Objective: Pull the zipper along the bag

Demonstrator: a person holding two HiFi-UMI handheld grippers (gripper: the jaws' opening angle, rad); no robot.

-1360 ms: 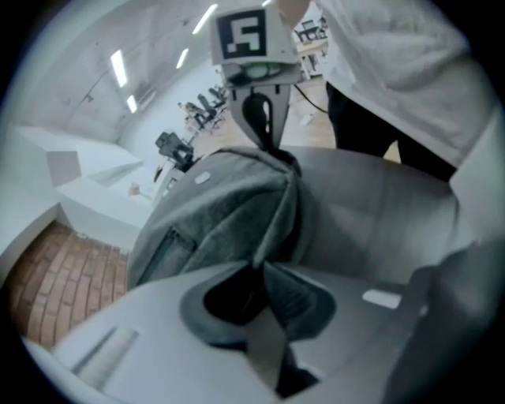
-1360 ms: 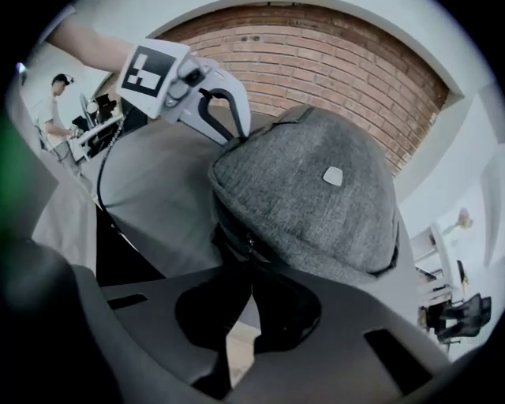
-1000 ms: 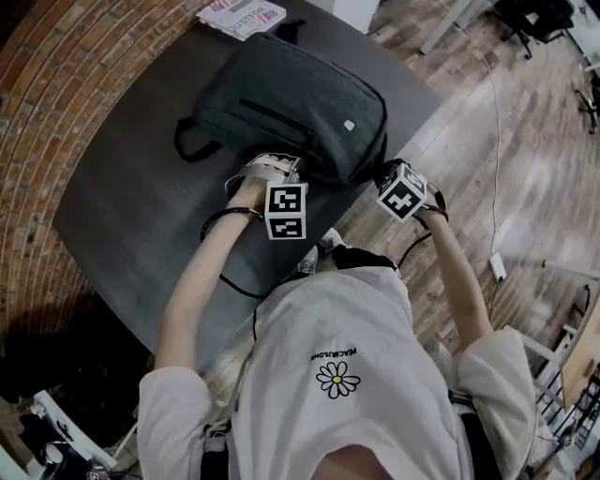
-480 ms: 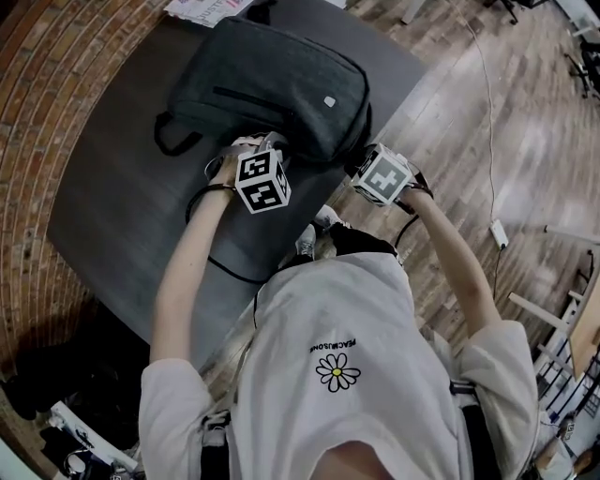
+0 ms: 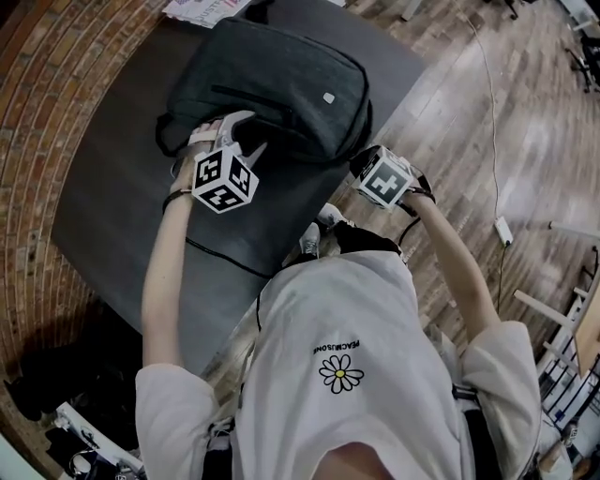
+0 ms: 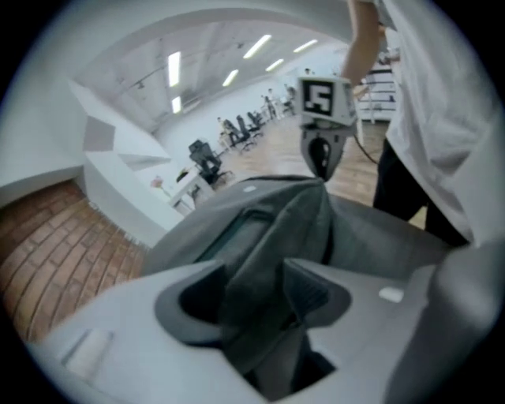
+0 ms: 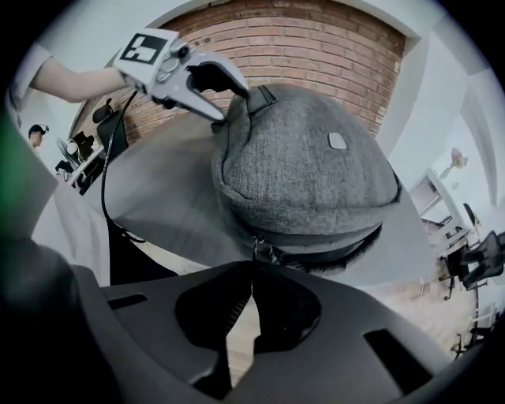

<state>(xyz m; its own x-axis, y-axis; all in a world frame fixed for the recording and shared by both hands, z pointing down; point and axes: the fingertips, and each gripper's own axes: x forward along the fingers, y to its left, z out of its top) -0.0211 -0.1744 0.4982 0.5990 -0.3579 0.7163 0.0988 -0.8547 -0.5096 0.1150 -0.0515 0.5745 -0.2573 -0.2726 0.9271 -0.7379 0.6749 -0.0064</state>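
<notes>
Left gripper just opened beside the bag's handle, fabric loose between its jaws; right gripper clamped on zipper pull, so re-anchor before pulling.

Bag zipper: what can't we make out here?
- Zipper pull: right gripper view, the tips of the shut right gripper cover its tab, so a pinch is unconfirmed.
- Bag near edge: head view, the right gripper covers it.
- Paper: head view, cut off by the top edge, print too small.
</notes>
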